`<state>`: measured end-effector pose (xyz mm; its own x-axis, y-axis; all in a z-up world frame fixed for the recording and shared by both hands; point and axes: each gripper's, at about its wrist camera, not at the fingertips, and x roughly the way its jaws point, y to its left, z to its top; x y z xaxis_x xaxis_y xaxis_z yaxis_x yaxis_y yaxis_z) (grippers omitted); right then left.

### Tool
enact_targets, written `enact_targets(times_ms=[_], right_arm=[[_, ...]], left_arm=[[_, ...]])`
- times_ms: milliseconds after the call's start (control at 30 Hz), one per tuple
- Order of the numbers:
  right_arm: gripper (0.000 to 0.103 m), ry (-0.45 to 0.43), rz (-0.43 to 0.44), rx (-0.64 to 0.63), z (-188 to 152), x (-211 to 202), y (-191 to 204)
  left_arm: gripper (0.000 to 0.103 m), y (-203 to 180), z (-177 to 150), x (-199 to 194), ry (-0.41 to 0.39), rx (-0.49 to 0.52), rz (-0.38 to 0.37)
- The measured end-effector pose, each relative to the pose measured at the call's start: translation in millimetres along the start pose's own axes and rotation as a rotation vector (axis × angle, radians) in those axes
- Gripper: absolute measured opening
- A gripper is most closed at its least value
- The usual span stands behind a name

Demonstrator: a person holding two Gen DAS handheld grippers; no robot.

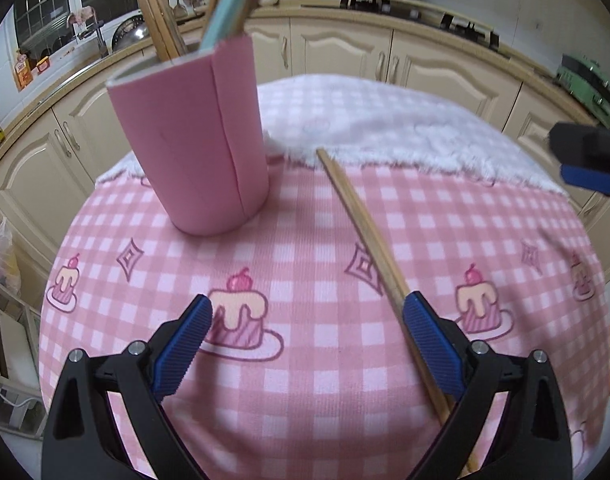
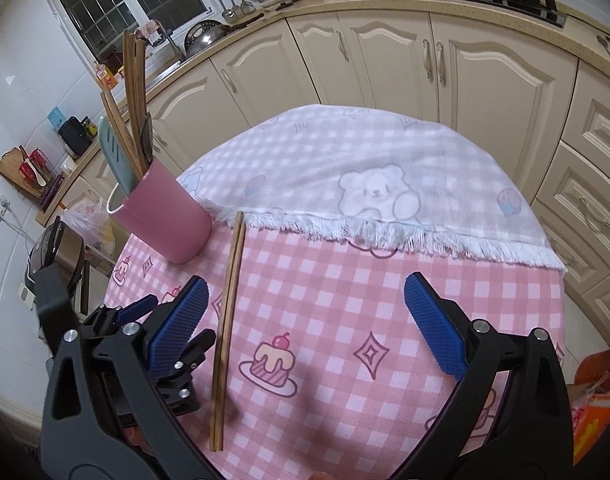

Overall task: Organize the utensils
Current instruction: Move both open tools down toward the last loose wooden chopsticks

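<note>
Both tools are spread wide and you're gripping nothing. Your left tool (image 1: 307, 322) hovers low over the pink checked cloth (image 1: 305, 236) on the surface, its right finger pad (image 1: 431, 344) just beside the pair of wooden chopsticks (image 1: 369, 232) lying flat there, the sticks running away toward the white fringed towel (image 1: 405, 136). Your right tool (image 2: 305, 314) hangs above the same cloth, chopsticks (image 2: 229, 304) left of its centre, near the left pad (image 2: 177, 328). Up ahead on your left, the pink holder (image 1: 197, 136) stands upright, already carrying wooden utensils (image 2: 133, 92) and a pale blue-green spatula (image 2: 115, 152). The left tool's body (image 2: 117, 320) shows at the right camera's left edge.
</note>
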<state>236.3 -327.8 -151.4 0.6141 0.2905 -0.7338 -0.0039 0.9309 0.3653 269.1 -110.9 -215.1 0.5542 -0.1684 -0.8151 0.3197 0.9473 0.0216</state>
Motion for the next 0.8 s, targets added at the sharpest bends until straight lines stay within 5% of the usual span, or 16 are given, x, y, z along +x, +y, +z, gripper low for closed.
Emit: enact_targets(times_ms=[400,800], right_arm=[[0.096,0.047,-0.001,-0.013,-7.6,9.5,1.0],[0.096,0.053,-0.004,-0.006,-8.8,11.1,-2.2]], left_arm=[[0.096,2.0,4.1,9.9,-0.011,-0.066,-0.015],[0.096,3.3,20.4,20.6,0.003,-0.130,0.065]])
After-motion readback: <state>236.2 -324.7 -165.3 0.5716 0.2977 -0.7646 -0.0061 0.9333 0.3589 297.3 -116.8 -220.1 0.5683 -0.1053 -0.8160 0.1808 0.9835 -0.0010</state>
